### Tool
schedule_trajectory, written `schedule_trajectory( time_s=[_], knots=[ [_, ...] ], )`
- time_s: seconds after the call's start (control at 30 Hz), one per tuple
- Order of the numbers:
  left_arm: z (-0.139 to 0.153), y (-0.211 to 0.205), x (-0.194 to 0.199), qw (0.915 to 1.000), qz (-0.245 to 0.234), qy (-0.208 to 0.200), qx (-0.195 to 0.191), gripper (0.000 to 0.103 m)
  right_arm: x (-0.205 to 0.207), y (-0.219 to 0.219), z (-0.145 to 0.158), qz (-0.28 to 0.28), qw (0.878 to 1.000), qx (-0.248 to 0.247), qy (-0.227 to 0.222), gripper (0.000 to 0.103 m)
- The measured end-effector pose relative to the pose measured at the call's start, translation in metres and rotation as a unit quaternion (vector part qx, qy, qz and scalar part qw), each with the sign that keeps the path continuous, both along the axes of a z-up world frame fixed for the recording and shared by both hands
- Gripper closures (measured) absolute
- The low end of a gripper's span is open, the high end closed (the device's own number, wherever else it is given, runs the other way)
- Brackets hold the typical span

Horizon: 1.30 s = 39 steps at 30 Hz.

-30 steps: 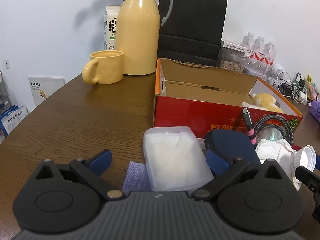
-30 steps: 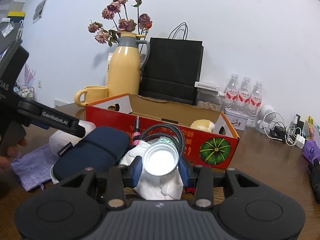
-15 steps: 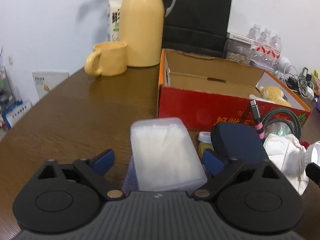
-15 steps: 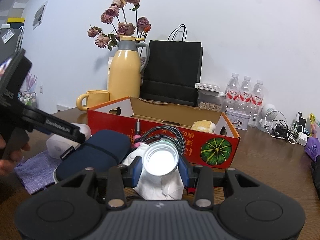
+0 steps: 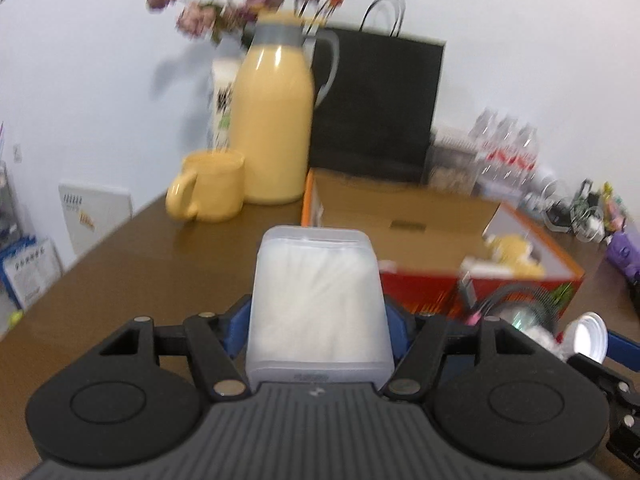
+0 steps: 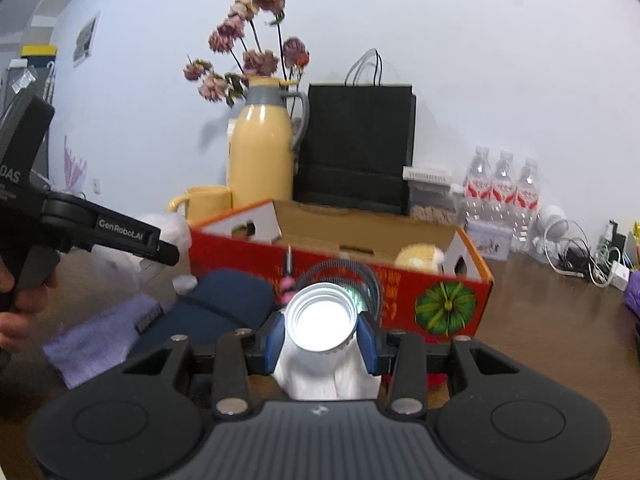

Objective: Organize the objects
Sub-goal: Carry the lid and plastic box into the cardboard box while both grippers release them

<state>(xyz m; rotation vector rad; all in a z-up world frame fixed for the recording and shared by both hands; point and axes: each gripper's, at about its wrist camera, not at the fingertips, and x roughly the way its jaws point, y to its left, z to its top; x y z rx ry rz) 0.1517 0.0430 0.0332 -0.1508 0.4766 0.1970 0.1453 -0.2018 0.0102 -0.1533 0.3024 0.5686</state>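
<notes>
both claws pinch: left claw (image 5: 318,320) a plastic box (image 5: 318,300) (long axis forward), right claw (image 6: 322,338) a lid (image 6: 322,317).

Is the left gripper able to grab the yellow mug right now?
Probably not yet. The left gripper has just been closing on the frosted plastic box and is full. The yellow mug sits on open table beyond; the box must go first.

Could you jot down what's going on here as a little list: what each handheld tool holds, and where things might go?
Left gripper: its jaws have just been closing; shut on translucent white plastic box, off the table
Right gripper: grips round white screw lid
Likely destination: open red cardboard box
Already inside: yellow plush toy
</notes>
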Motion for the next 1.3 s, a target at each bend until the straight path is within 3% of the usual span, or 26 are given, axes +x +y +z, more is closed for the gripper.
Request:
schedule_trajectory(
  time_s=[0.27, 0.43, 0.6, 0.8, 0.93, 1.3],
  knots=[
    [0.042, -0.023, 0.033, 0.9981, -0.012, -0.059, 0.012, 0.036, 0.044, 0.015, 0.054, -0.007, 0.999, 0.022, -0.045, 0.065],
    [0.050, -0.036, 0.066, 0.9969, -0.004, -0.078, 0.007, 0.036, 0.094, 0.034, 0.065, -0.025, 0.999, 0.038, -0.029, 0.065],
    [0.046, -0.038, 0.099, 0.9964, 0.007, -0.084, 0.004, 0.036, 0.150, 0.047, 0.062, -0.055, 0.997, 0.047, 0.013, 0.065],
    [0.030, -0.033, 0.146, 0.9977, 0.027, -0.062, 0.008, 0.036, 0.206, 0.058, 0.044, -0.066, 0.994, 0.039, 0.078, 0.065],
    [0.013, -0.028, 0.168, 0.9995, 0.024, -0.019, 0.010, 0.036, 0.224, 0.065, 0.023, -0.074, 0.992, 0.013, 0.104, 0.065],
    [-0.006, -0.027, 0.178, 0.9991, 0.007, 0.039, 0.016, 0.036, 0.238, 0.065, 0.001, -0.078, 0.986, -0.007, 0.147, 0.065]
  ],
)
